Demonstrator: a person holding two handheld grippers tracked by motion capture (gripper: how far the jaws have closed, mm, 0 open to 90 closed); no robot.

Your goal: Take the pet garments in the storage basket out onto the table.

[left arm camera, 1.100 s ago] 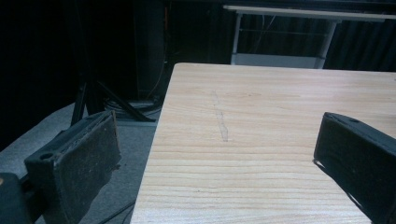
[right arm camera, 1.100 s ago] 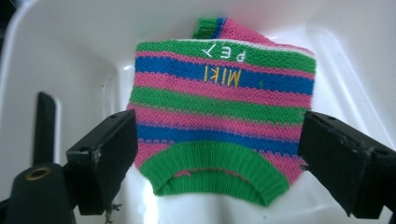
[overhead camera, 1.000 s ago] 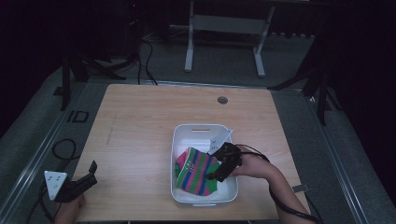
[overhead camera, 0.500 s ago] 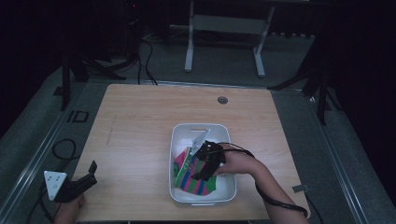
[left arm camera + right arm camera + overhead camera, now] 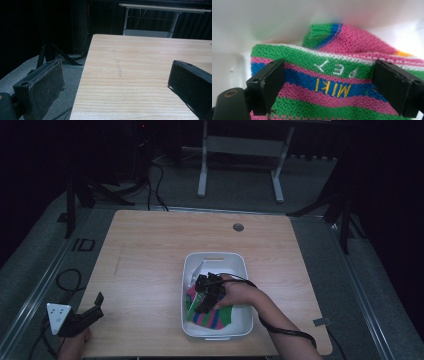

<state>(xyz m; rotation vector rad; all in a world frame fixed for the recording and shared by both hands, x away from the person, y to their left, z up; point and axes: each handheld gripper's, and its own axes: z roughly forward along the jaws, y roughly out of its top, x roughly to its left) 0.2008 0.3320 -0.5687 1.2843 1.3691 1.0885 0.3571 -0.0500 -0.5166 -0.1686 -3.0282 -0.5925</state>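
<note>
The right gripper (image 5: pixel 204 295) is reaching down into the white tub (image 5: pixel 239 262) that is sitting on the right half of the wooden table (image 5: pixel 150 250), with the person's right hand (image 5: pixel 239 292) gripping it from behind; its jaws are standing wide apart, released, and in the right gripper view they are flanking the striped knitted cloth (image 5: pixel 332 100) without pinching it, one jaw at each side of the fabric; that cloth (image 5: pixel 212 315), banded in pink, green and blue with white edging, is lying inside the tub toward its near end, under and in front of the gripper; yellow and white stitched lettering (image 5: pixel 334 81) is showing upside down on a blue band between the jaws, and a folded corner of the knit is rising against the tub's white wall behind it; the left gripper (image 5: pixel 92 307) is resting at the near left corner of the table, well apart from the tub, with its grey three-cornered plate (image 5: pixel 57 316) hanging past the edge; its jaws are also spread open, holding nothing, and in the left gripper view they are framing bare wood grain and the table's left edge.
</note>
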